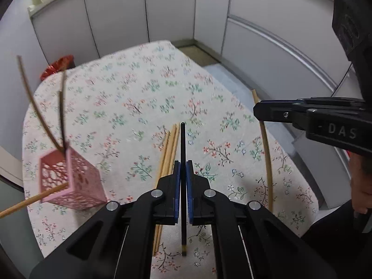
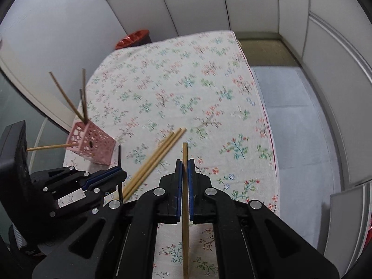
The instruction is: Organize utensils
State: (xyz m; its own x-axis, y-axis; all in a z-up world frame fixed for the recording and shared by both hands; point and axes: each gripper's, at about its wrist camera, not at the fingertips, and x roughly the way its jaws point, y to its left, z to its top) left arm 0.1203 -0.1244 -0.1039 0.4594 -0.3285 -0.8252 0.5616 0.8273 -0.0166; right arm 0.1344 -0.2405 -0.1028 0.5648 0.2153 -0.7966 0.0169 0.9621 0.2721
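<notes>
Floral tablecloth (image 1: 139, 97) covers the table. Left gripper (image 1: 183, 169) is clamped on a black chopstick (image 1: 183, 139); right gripper (image 2: 185, 169) is clamped on a wooden chopstick (image 2: 185, 232). Three loose wooden chopsticks (image 2: 153, 160) lie between them. Pink holder (image 2: 93, 144), containing several chopsticks, sits at left.

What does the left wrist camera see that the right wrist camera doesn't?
Only the left wrist view: the person's hand on the right tongs, and the gold tip of the black chopstick.

Only the right wrist view: the left tongs from the side, and a dark slab behind them.

Both: the pink basket holding chopsticks, the loose chopsticks on the flowered cloth, the red bin, and the light chopstick in the right tongs.
</notes>
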